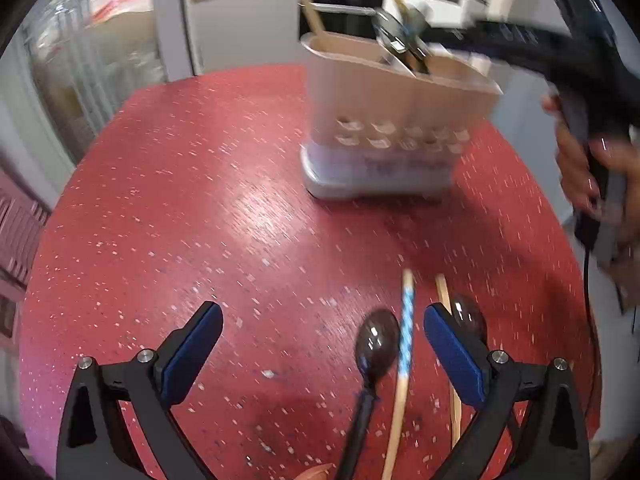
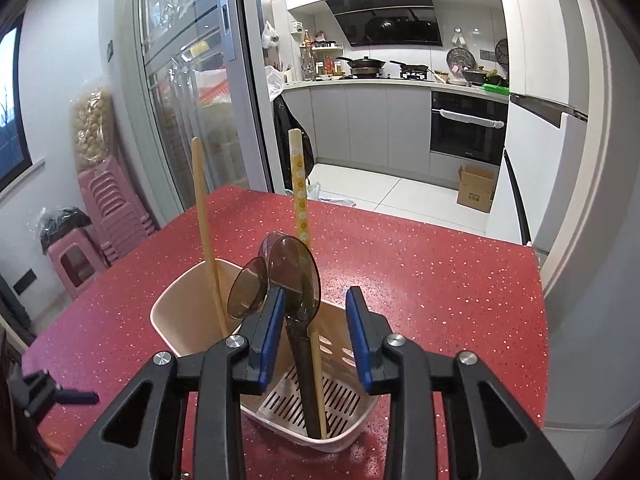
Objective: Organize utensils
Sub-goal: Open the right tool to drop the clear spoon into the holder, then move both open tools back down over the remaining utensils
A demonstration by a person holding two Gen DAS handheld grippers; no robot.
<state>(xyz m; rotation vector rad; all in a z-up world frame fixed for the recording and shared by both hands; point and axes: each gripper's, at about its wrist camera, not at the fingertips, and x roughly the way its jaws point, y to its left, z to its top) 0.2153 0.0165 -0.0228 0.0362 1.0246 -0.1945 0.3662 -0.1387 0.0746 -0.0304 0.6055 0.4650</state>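
Note:
In the left wrist view my left gripper (image 1: 323, 314) is open wide just above the red table (image 1: 200, 200). A brown see-through spoon (image 1: 378, 344) and a blue-patterned chopstick (image 1: 406, 328) lie between its fingers. A plain chopstick (image 1: 443, 292) and a second spoon (image 1: 472, 316) lie by the right finger. The beige utensil holder (image 1: 392, 112) stands beyond. My right gripper (image 2: 315, 300) hangs over the holder (image 2: 176, 312), jaws parted around a brown spoon (image 2: 294, 272) that stands in it against the left pad (image 2: 272, 320). Another spoon (image 2: 248, 292) and two chopsticks (image 2: 204, 216) (image 2: 299, 184) also stand inside.
A person's hand (image 1: 592, 168) holds the right gripper's handle at the right edge of the left wrist view. Pink stools (image 2: 108, 208) are stacked beyond the table's left side. A cardboard box (image 2: 476, 188) sits on the kitchen floor past the table's far edge.

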